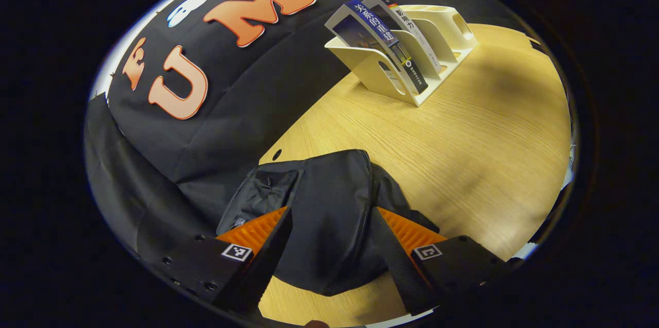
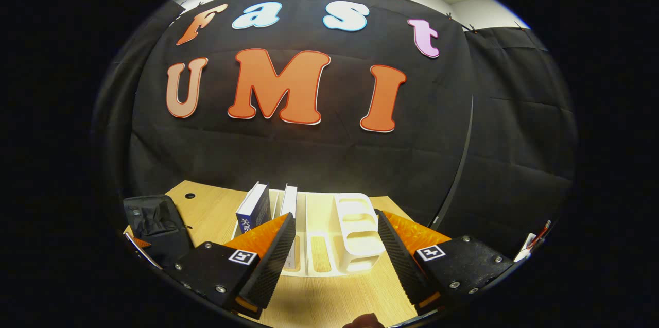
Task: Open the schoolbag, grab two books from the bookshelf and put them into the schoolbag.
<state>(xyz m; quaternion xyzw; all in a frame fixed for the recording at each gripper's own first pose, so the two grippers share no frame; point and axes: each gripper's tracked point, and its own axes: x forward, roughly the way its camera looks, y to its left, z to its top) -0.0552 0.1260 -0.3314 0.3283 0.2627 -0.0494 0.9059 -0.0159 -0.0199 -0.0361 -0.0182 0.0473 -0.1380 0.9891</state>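
Left gripper view: left gripper (image 1: 329, 245), jaws apart, hovers over the closed schoolbag (image 1: 319, 214); right gripper (image 2: 334, 251), also apart, faces the bookshelf (image 2: 355, 238). Opening likely comes first, finding the zipper.

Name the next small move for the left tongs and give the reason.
Probably lower the left tongs onto the schoolbag near its zipper: the bag looks closed, the tongs hang open above it, and both books are in the bookshelf.
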